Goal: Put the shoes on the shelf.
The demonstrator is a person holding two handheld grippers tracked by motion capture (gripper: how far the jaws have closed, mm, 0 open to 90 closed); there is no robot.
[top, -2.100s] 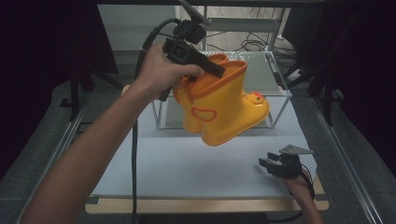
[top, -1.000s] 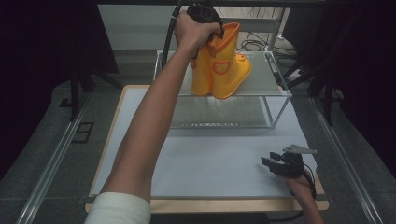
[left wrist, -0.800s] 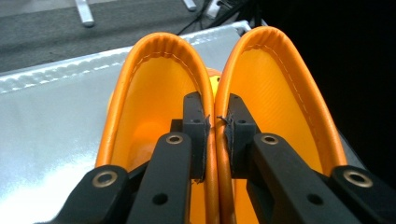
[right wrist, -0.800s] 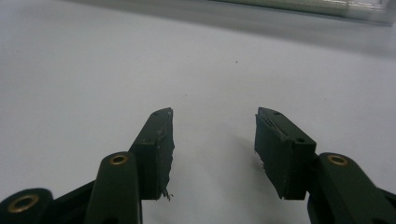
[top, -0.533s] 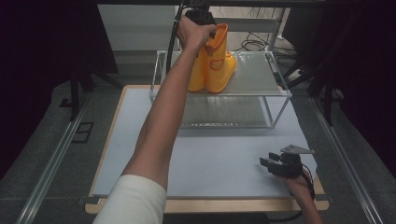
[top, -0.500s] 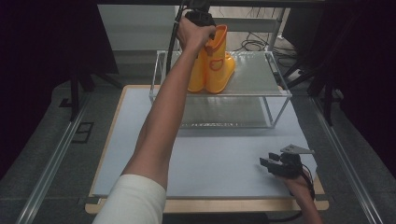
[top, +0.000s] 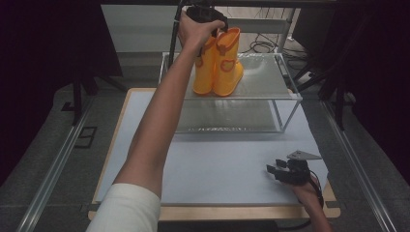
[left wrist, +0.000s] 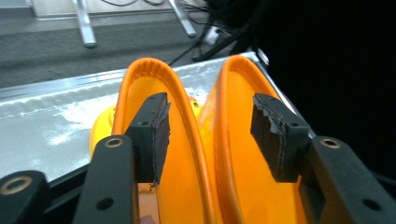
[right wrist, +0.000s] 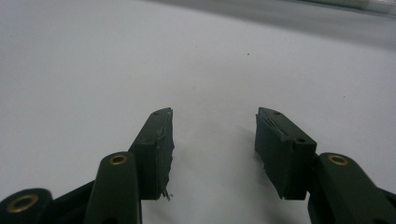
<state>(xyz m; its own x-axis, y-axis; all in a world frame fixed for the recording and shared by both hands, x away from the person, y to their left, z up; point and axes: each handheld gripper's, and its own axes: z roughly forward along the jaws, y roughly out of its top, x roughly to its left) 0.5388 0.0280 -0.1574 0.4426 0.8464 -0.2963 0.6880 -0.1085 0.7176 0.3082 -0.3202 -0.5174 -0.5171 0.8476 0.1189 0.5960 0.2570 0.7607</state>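
Boots [top: 218,63] upright on glass shelf [top: 263,84], white tabletop [top: 217,164], dark room, both jaws wide, holding nothing.

L arm stretched far fwd & up, forearm bare, white sleeve at upper arm; left gripper [top: 212,21] points down, jaws just been opening, now wide, pads [left wrist: 156,135] pressing nothing. R hand low near table edge, right gripper [top: 280,170] level, 2 jaws apart, nothing betw.
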